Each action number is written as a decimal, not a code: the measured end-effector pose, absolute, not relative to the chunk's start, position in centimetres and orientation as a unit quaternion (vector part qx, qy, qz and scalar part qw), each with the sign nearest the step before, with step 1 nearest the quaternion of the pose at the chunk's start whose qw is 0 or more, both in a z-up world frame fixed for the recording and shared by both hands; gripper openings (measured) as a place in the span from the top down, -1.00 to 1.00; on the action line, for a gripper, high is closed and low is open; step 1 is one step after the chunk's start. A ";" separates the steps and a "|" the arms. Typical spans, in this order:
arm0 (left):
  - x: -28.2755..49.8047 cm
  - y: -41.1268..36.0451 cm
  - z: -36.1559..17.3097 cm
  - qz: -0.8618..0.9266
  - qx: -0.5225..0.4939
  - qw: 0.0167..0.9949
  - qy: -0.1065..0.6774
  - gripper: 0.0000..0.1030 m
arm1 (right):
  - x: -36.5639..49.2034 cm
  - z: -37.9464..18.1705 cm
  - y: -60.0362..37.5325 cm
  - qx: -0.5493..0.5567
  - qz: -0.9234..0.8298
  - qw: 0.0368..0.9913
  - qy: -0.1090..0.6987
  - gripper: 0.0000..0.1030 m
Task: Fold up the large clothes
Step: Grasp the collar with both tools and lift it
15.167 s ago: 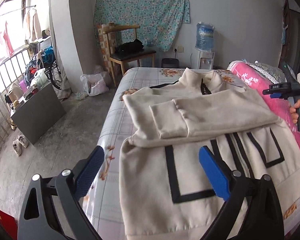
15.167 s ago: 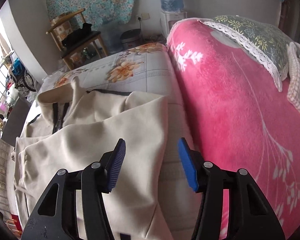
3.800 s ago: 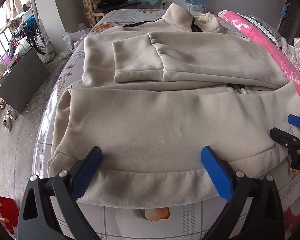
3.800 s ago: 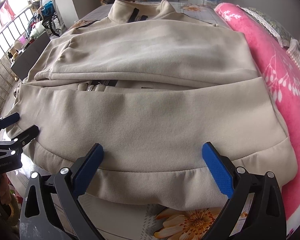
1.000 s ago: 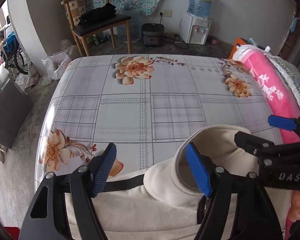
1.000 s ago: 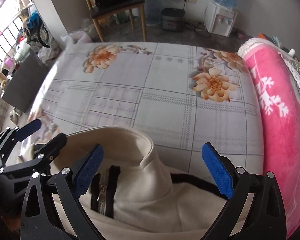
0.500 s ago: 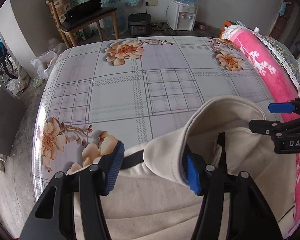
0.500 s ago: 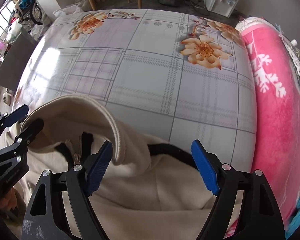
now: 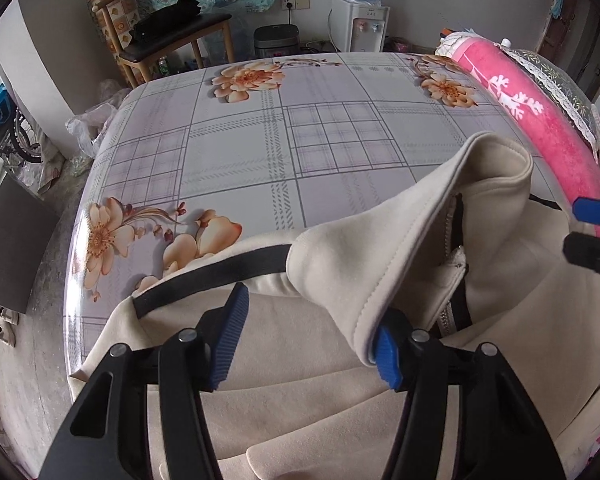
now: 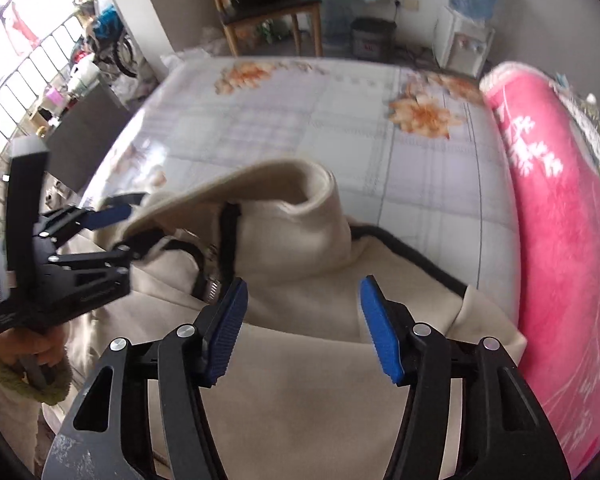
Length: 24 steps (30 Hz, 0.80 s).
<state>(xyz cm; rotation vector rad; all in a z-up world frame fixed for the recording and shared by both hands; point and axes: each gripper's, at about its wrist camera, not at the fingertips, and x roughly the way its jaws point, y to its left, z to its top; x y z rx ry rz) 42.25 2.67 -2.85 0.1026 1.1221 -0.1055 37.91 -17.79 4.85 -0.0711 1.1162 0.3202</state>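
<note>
A cream jacket (image 9: 300, 408) with black trim and a zip lies on the bed, its tall collar (image 9: 416, 236) standing up; it also shows in the right wrist view (image 10: 308, 360). My left gripper (image 9: 306, 344) is partly open over the left shoulder, its right pad against the collar's edge. My right gripper (image 10: 302, 324) is partly open over the right shoulder below the collar (image 10: 292, 216). The left gripper (image 10: 120, 236) shows at the left of the right wrist view. The right gripper's tips (image 9: 592, 232) show at the right edge of the left wrist view.
The bed has a checked sheet with orange flowers (image 9: 300, 128). A pink blanket (image 10: 560, 220) and pillow run along the right. A wooden chair (image 9: 172, 32), a water dispenser (image 9: 360, 12) and a grey cabinet (image 9: 8, 240) stand beyond and left of the bed.
Both grippers' jaws have narrowed around the shoulders beside the collar. The collar sits closer and higher in both views. The right wrist view is blurred from motion.
</note>
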 end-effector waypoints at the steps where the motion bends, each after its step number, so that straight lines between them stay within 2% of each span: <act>1: 42.5 2.8 -2.8 -0.047 0.045 0.845 0.531 -0.08 | 37.9 5.8 -17.5 -0.034 0.159 0.842 0.515 0.23; 6: 43.4 2.9 -2.5 -0.039 0.037 0.847 0.529 -0.08 | 41.8 6.6 -14.3 -0.034 0.183 0.828 0.529 0.60; 10: 43.9 3.0 -3.0 -0.039 0.036 0.839 0.541 -0.08 | 44.5 4.7 -11.6 -0.054 0.177 0.803 0.567 0.69; 24: 45.2 4.3 -4.0 -0.055 -0.014 0.823 0.565 -0.12 | 48.3 -0.6 -11.3 -0.058 0.128 0.758 0.637 0.67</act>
